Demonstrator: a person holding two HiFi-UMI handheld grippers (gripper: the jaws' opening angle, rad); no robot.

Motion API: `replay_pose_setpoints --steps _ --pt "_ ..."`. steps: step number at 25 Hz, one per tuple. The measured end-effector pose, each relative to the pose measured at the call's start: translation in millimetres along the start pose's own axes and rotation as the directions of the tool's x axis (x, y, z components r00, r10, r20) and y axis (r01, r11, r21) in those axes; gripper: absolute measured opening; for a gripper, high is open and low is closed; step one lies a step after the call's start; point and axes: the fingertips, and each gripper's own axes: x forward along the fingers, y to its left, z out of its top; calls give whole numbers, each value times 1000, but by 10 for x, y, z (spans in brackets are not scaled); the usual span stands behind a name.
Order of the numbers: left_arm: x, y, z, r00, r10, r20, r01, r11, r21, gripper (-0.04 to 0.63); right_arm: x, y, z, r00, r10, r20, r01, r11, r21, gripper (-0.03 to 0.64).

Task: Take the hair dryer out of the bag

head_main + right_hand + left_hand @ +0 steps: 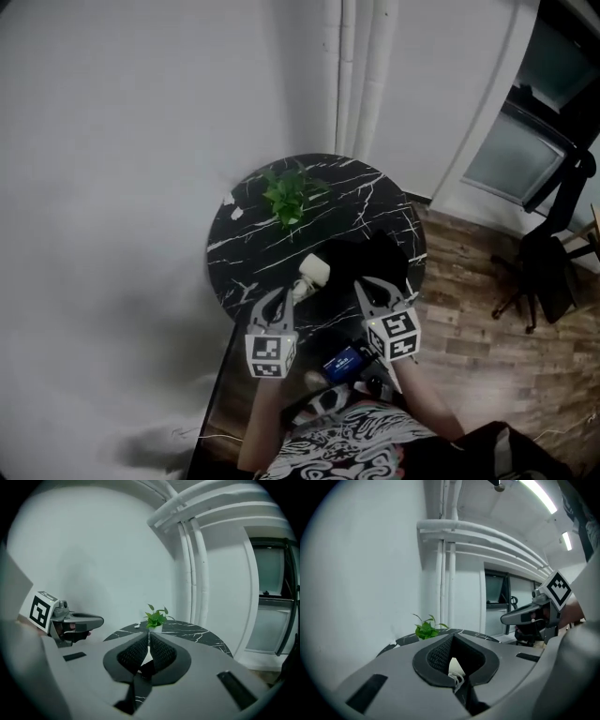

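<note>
Round black marble tabletop (pixel 246 221), potted plant (pixel 286 195) at far side. Black bag (pixel 373 255) slumped near the front edge; white hair dryer (pixel 314 272) sits at its mouth, partly out, just left of the bag.

Left gripper (pixel 281 296): jaws closed, pinching a thin white cord (pixel 456 679), probably the dryer's own, though the view is dim. Judged purpose: draw the dryer out by its lead.

Right gripper (pixel 368 289): jaws closed on a fold of dark bag fabric. Judged purpose: anchor the bag so it does not trail after the dryer.

Both grippers held above the tabletop, near each other.

Writing: none legible. Marker cube (pixel 271 354) carries only black-and-white squares, no text
</note>
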Motion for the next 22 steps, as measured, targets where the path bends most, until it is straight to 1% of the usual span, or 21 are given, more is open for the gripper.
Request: replay_pose_setpoints --steps 4,9,13,18,22 --pt "-38 -115 176 1000 18 25 -17 998 -53 14 -37 -15 116 999 40 26 -39 999 -24 23" --pt "-86 -281 323 997 74 25 -73 996 -58 14 -196 -79 275 994 91 57 -89 996 -29 21" --pt "-171 -496 242 991 126 33 -125 991 -46 14 -333 -146 216 992 112 57 -108 992 -65 18" --pt "-120 -677 182 989 145 6 -145 989 -27 14 -447 -218 138 986 153 65 -149 987 -63 18" --pt "-120 -714 290 986 168 13 -168 986 -23 14 -482 -245 168 982 173 81 -168 983 -67 18"
